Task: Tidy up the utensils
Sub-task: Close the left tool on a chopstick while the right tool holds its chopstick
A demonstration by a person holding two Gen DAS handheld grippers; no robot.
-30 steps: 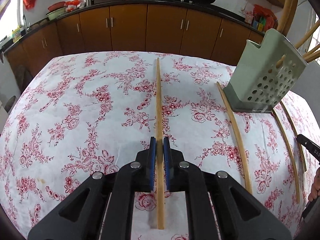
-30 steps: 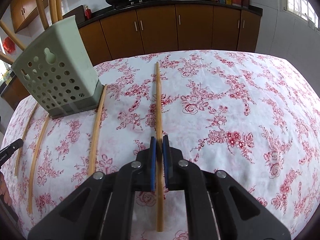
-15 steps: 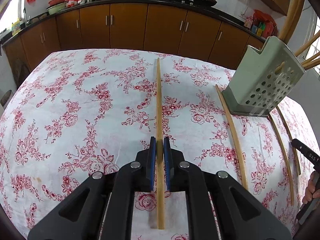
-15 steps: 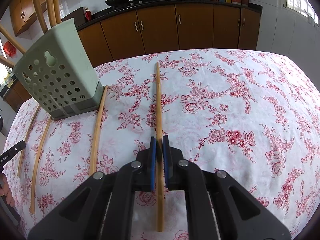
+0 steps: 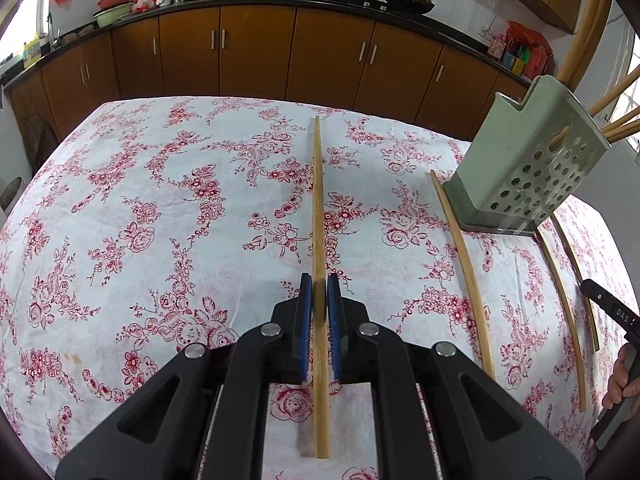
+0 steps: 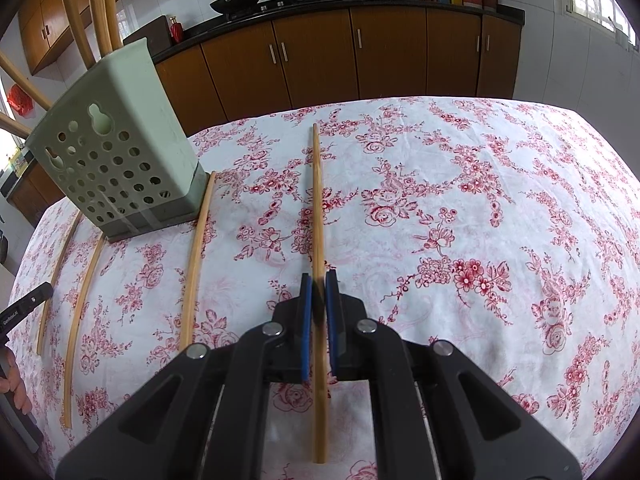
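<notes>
Each gripper is shut on a long bamboo chopstick. My left gripper holds a chopstick that points straight ahead, just above the floral tablecloth. My right gripper holds another chopstick the same way. A pale green perforated utensil holder stands to the right in the left wrist view and to the left in the right wrist view. Several chopsticks stick up out of it. Three more chopsticks lie on the cloth around the holder, one on its near side, also in the right wrist view.
The table wears a white cloth with red flowers. Brown kitchen cabinets run behind it, with woks on the black counter. The other gripper's edge and a hand show at the right border and at the left border.
Both grippers have risen slightly with their chopsticks, so the table looks a little lower and farther. The jaws stay shut on the chopsticks. The holder has not moved.
</notes>
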